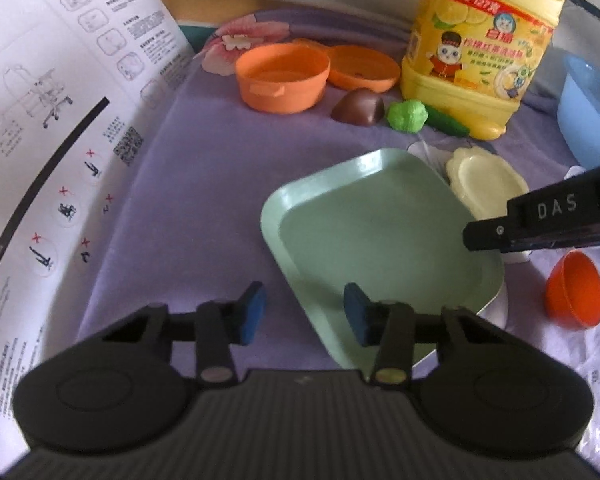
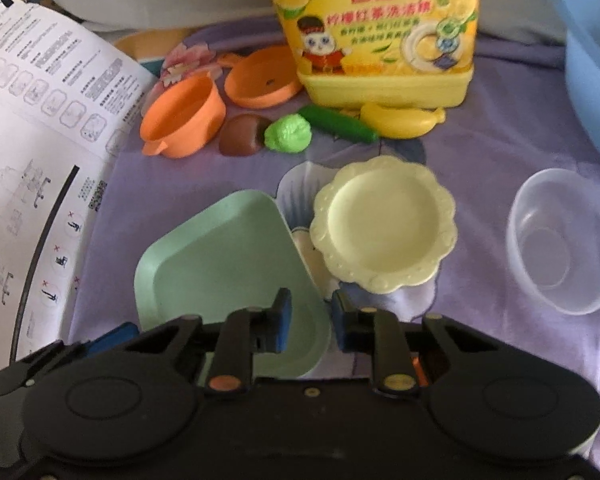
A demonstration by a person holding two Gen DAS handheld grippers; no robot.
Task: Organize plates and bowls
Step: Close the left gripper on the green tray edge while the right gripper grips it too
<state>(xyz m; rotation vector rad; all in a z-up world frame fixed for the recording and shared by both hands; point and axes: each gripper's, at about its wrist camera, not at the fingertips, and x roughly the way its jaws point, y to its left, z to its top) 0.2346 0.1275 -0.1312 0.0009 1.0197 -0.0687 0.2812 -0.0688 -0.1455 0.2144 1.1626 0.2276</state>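
Nearest, the left gripper (image 1: 305, 312) hangs spread and empty over the smooth square green plate (image 1: 374, 248) on lilac cloth (image 1: 204, 184), whose rim the right gripper (image 2: 310, 322) straddles, fingers slightly apart, before a scalloped cream plate (image 2: 384, 222), clear plastic bowl (image 2: 562, 240), orange pot (image 1: 282, 78).

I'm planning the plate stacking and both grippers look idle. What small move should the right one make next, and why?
Probably ease the right gripper forward and close on the near edge of the green square plate. Its jaws are apart and straddle that plate's right corner, gripping nothing yet. The left gripper is open too, hovering at the plate's other corner, and the cream scalloped plate lies just beyond.
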